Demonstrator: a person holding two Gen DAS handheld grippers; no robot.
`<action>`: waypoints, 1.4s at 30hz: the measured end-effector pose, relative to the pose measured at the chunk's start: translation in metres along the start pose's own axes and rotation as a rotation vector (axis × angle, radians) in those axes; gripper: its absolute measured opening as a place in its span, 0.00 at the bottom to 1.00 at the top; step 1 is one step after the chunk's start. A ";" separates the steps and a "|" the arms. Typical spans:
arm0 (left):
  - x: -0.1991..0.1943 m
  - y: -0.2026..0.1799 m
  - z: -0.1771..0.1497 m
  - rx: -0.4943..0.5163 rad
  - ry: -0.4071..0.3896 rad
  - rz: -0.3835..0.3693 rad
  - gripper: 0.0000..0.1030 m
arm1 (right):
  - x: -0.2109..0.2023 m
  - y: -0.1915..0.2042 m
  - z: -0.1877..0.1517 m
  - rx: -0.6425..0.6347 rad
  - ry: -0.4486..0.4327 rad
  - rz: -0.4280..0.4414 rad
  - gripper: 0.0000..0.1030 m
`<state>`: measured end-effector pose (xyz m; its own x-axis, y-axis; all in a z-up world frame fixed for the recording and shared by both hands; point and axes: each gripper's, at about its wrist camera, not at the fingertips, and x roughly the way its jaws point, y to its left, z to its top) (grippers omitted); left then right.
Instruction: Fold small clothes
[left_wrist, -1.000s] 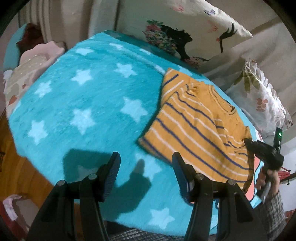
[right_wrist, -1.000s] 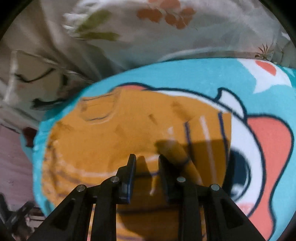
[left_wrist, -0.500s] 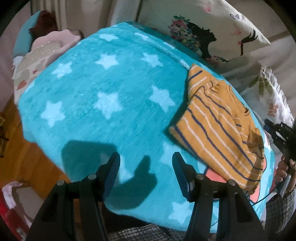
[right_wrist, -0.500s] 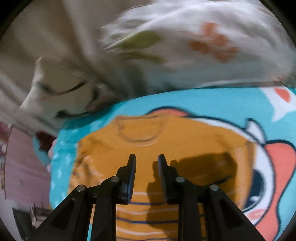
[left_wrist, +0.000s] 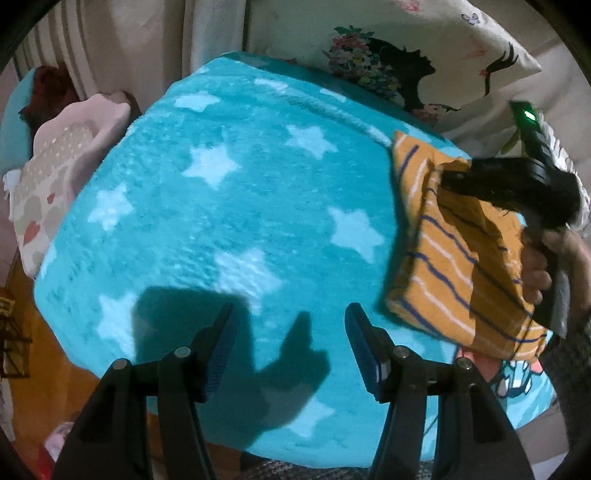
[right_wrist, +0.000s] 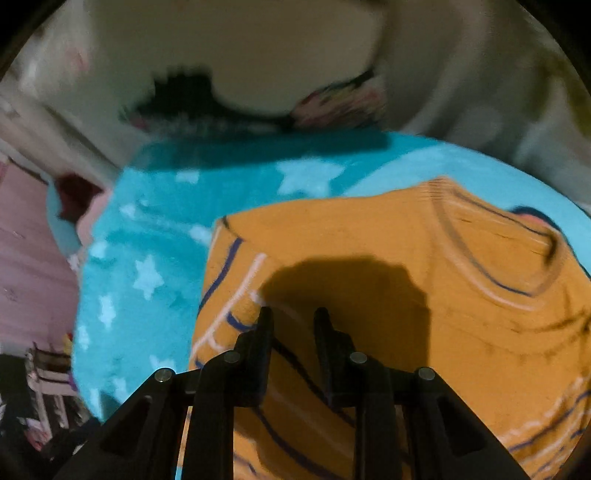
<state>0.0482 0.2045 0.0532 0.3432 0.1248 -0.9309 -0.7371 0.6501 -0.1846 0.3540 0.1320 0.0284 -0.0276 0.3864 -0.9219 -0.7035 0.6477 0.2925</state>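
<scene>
Surface is a bed w/ a fuzzy teal blanket (left_wrist: 229, 229) covered in pale stars; near its right edge there's a cartoon print w/ an orange-red patch. Behind it a cream pillow (left_wrist: 424, 48) w/ a black silhouette figure and flowers, plus a curtain (left_wrist: 207, 33) hanging at the back. Far left is a pink heart-print cushion (left_wrist: 55, 177), and wood floor (left_wrist: 40, 373) shows below the blanket edge.

The small orange striped shirt (right_wrist: 369, 258) lies on the right part of the blanket, collar toward the pillows, one sleeve at its left side.

Left gripper (left_wrist: 288, 350) hangs over bare blanket, jaws roughly half open, nothing between them, only its shadow under it. Right gripper (right_wrist: 291, 325) is right above the shirt near the sleeve; jaws are a narrow gap apart. Can't tell if any cloth is pinched, tips sit in their own shadow. From the left cam it's a dark smear over the shirt's top, w/ the person's hand (left_wrist: 543, 266) on the handle.

Hard to read: right view is v blurry, pillow print is just streaks. Bottom-left clutter in both views is too dark to name. No containers anywhere in view.
</scene>
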 end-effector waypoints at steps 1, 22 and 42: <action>0.001 0.004 0.002 0.005 0.005 0.000 0.57 | 0.010 0.007 0.004 -0.012 0.008 -0.025 0.24; 0.017 0.001 0.043 0.153 0.012 -0.005 0.59 | -0.050 0.034 -0.061 -0.013 -0.100 -0.067 0.29; 0.014 -0.019 0.042 0.288 -0.009 0.038 0.60 | -0.063 0.015 -0.121 0.163 -0.150 0.101 0.30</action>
<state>0.0919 0.2256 0.0568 0.3249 0.1589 -0.9323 -0.5541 0.8308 -0.0515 0.2593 0.0377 0.0596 0.0230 0.5398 -0.8414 -0.5782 0.6938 0.4293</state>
